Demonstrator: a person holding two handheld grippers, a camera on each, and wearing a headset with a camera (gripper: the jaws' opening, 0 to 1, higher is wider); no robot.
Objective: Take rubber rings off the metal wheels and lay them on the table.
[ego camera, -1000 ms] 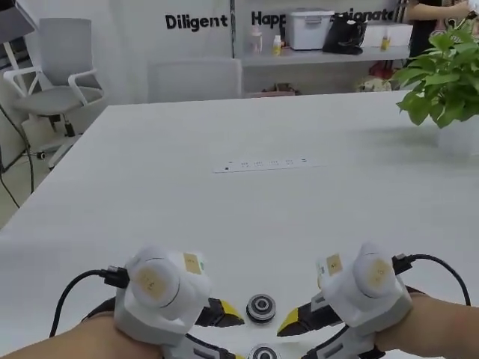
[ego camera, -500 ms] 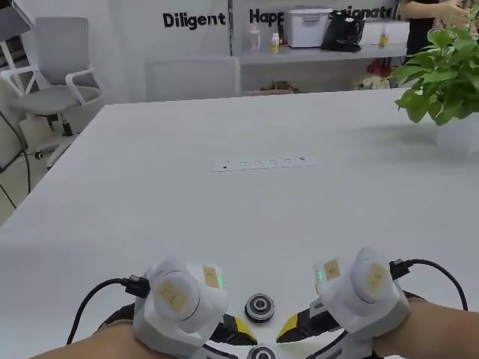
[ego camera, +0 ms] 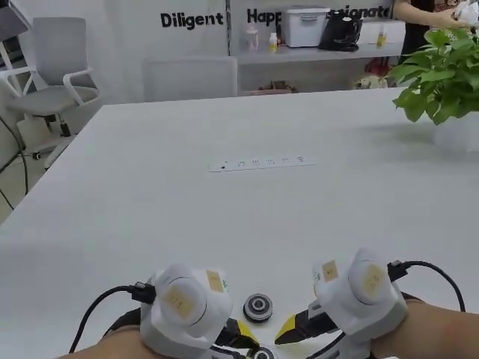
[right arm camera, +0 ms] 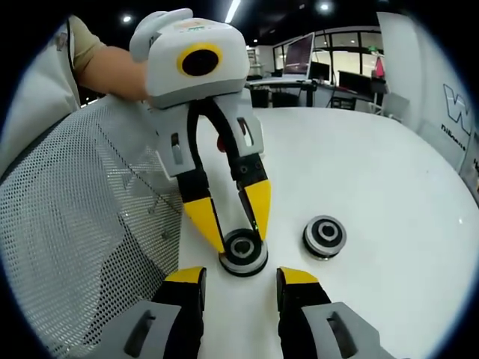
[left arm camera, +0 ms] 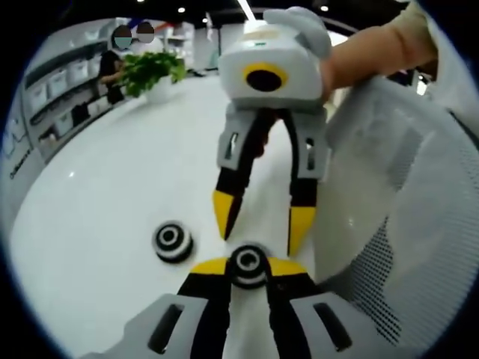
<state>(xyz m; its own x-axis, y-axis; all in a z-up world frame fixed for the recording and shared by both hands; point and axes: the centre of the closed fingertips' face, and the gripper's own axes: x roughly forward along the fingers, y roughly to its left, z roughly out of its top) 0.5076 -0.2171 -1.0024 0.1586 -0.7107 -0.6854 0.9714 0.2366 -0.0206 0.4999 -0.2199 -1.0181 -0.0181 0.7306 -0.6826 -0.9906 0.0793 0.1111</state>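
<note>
- The left claw [right arm camera: 238, 224] is closed on the near wheel [right arm camera: 243, 253]. Its two yellow tips press on opposite sides of the wheel, which rests on the table [right arm camera: 389, 194].
- The right claw [right arm camera: 241, 277] is open with its jaws well apart. The near wheel lies just in front of its tips, not between them.
- The second wheel [right arm camera: 325, 236] lies near, to the side of both claws, and nothing touches it.
- The rubber ring [right arm camera: 243, 271] is the dark band around the rim of the near wheel. I judge it soft and stretchy, with good friction, and light. The metal body is stiff, smooth and heavier for its size, so it can slip or turn between the tips.
- The best place for the right claw to take hold seems to be the outer edge of the ring, on the part which the left claw leaves free. Pinching only the rubber there should let it roll over the rim.
- A weak hold by the left claw may let the whole wheel come along with the ring.
</note>
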